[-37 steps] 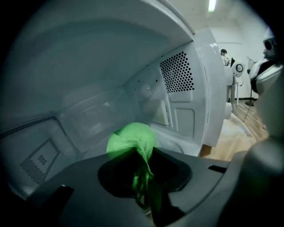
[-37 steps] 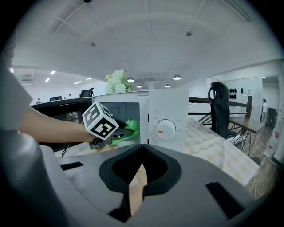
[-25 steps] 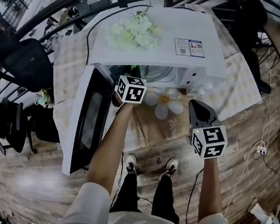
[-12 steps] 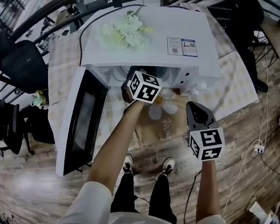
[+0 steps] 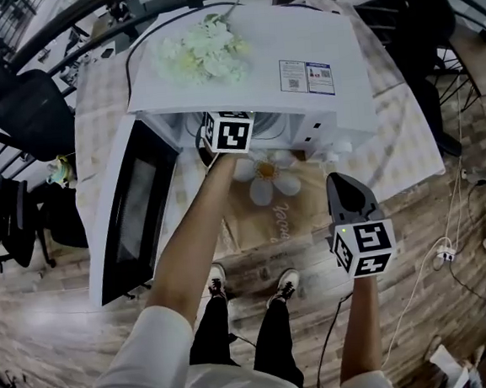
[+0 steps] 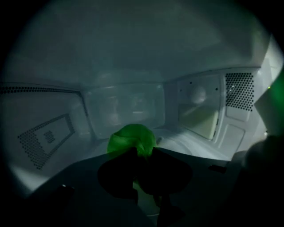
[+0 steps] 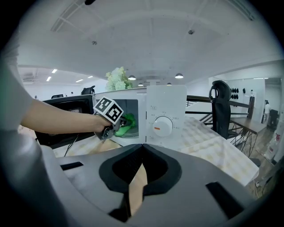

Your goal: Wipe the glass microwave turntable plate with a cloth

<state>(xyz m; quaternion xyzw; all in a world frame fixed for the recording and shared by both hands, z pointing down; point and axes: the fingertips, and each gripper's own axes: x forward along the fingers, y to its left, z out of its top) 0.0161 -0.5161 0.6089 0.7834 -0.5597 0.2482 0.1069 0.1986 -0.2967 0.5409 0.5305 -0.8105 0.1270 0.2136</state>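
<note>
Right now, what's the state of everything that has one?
microwave door: open, swung to the left.
left gripper: fingers shut on the green cloth, reaching inside the microwave.
green cloth: bunched up, gripped.
right gripper: fingers shut, empty, outside the microwave.

A table under a pale checked cloth stands on a wooden plank floor. A white microwave sits on the table, its door swung wide open to the left. Just in front of the microwave lies a brown mat printed with a white flower.
</note>
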